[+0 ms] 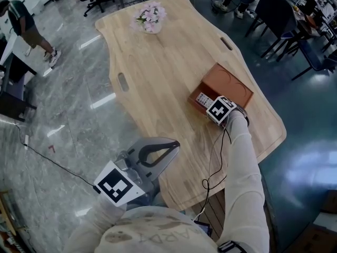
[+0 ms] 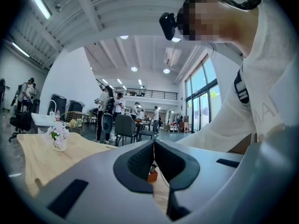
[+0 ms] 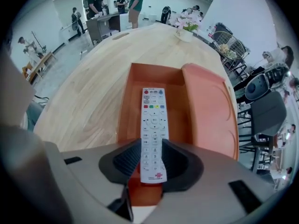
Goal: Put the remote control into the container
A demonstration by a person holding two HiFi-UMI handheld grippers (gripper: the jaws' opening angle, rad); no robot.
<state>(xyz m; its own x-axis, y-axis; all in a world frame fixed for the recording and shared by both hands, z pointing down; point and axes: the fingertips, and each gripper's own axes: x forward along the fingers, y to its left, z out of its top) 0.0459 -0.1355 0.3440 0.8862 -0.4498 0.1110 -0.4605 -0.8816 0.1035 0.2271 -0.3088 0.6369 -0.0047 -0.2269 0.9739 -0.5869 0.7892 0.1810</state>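
Note:
A white remote control (image 3: 153,125) points lengthwise into the open compartment of an orange-brown container (image 3: 128,101). My right gripper (image 3: 153,160) is shut on the remote's near end. I cannot tell whether the remote touches the container's bottom. In the head view the container (image 1: 231,86) sits near the table's right edge, with the remote (image 1: 202,99) in its near-left part and my right gripper (image 1: 207,104) at it. My left gripper (image 1: 175,143) hangs over the table's near edge, shut and empty; in its own view the left gripper (image 2: 153,147) has its pads pressed together.
The light wooden table (image 1: 158,73) carries a small vase of pink flowers (image 1: 150,19) at its far end. Chairs (image 1: 279,15) stand past the right side. A person (image 1: 26,28) walks on the floor far left. A cable (image 1: 216,167) trails from my right arm.

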